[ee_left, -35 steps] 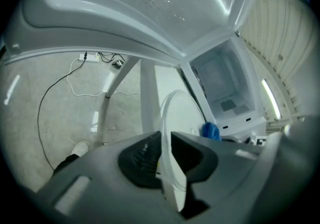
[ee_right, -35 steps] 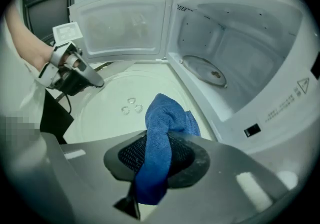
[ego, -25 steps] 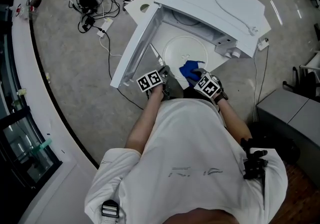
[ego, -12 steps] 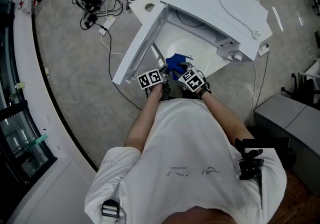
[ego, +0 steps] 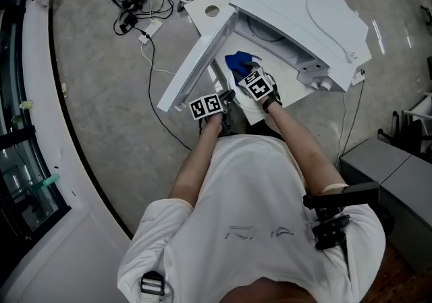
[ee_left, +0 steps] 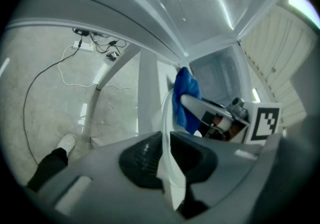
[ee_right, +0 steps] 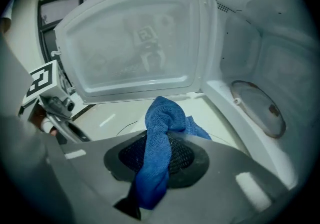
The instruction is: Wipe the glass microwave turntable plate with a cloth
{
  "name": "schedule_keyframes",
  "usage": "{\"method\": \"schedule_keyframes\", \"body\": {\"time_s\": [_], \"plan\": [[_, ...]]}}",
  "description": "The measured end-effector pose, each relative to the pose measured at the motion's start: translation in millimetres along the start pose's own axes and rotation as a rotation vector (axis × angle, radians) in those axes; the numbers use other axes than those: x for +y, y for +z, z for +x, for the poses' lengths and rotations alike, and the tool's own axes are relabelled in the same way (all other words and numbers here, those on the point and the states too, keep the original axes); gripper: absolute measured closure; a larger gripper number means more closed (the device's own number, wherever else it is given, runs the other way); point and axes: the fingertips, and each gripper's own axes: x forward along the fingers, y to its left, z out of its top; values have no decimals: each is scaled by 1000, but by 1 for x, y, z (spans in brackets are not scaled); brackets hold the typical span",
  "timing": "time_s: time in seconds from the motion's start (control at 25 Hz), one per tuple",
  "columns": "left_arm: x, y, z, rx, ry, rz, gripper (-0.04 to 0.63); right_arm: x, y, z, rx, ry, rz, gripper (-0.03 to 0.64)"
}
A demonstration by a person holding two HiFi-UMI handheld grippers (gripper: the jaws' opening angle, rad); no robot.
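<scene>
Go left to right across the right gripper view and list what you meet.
Left hand-held gripper → cloth → grey disc inside the microwave. The open door spans the middle behind the cloth, so it has no clear place in the order.

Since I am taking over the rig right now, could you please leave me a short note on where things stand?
Left tongs: shut on the rim of the glass plate, holding it at the open front of the microwave.
Right tongs: shut on the blue cloth, which bunches out ahead of them, at the plate's far part, near the open door.
Done: plate gripped, cloth brought to the plate.
Left: wipe across the whole plate. How much of it is already clean cannot be told from these views.
</scene>
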Motion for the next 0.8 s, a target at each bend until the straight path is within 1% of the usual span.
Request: {"method": "schedule_keyframes", "body": {"time_s": [0.12,0.2,0.28,0.32,0.44,0.48,0.6,0.8], "plan": [[1,-1,0,-32,8,-50,551,-41,-4,-9,9,-124,35,522],[1,-2,-1,-46,20,-63,551,-67,-16,-23,19,-201,110,522],[1,-2,-3,-57,25,-75,551,-85,-30,-40,28,-252,161,522],[1,-1,-3,-60,27,-76,551,-90,-37,-48,31,-265,164,521],[1,-1,-2,-62,38,-67,551,-93,-63,-70,36,-278,153,520],[2,-1,-2,-63,40,-77,549,-90,-73,-78,39,-277,166,520],[0,0,-1,-75,41,-157,545,-70,-107,-99,74,-248,217,520],[-4,-1,-1,-70,56,-121,543,-29,-156,-123,108,-190,273,517]]}}
